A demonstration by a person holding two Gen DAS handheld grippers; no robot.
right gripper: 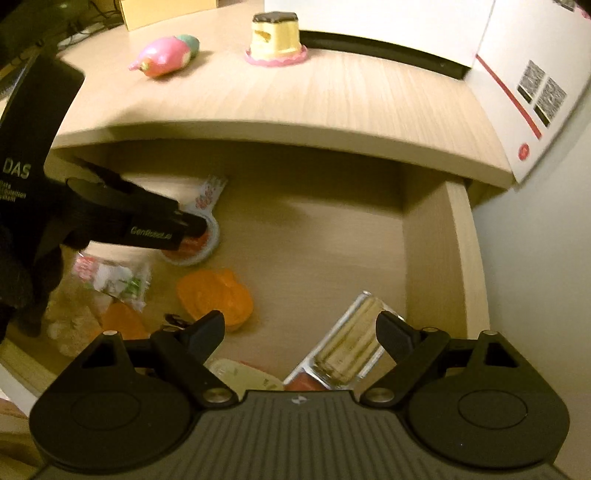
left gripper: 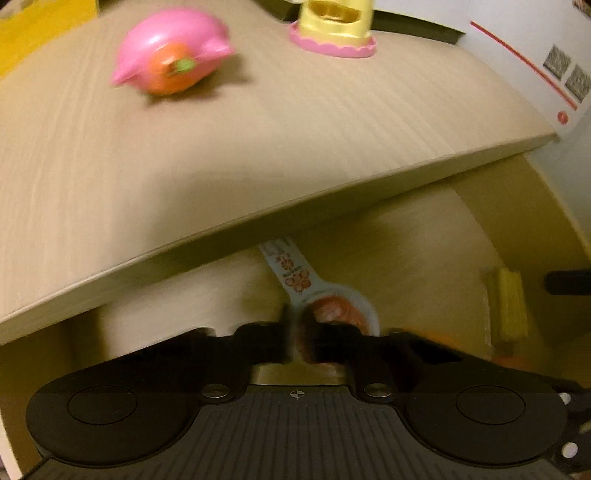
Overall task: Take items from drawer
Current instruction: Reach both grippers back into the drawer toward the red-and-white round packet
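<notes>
Left wrist view: your left tool (left gripper: 298, 332) is clenched on the rim of a small sealed jelly cup (left gripper: 332, 310), just where its long printed foil tab (left gripper: 286, 267) joins the round lid. The cup sits on the floor of the open drawer (left gripper: 424, 236), right under the tabletop (left gripper: 258, 129) edge. The grip looks thin and off to one side, so lift straight up and slowly, and draw back toward yourself before rising, or the tab may catch the overhang. On the tabletop a pink pig-shaped toy (left gripper: 173, 51) and a yellow toy cake on a pink base (left gripper: 334, 27) already stand; set the cup down well apart from them. The tab carries red flower prints and small writing too blurred to read.

Right wrist view: your right tool (right gripper: 299, 332) is released, jaws wide, hovering over a clear packet of pale sticks (right gripper: 351, 343) near the drawer's right wall (right gripper: 436, 258). Keep it clear while the left lifts. An orange moulded toy (right gripper: 214, 295) and a crinkled snack bag (right gripper: 110, 277) also lie inside. The left tool (right gripper: 192, 225) reads "DAS" on its body and something like "GenRobot" on a finger; the white box (right gripper: 517, 92) at the right shows two QR codes.
</notes>
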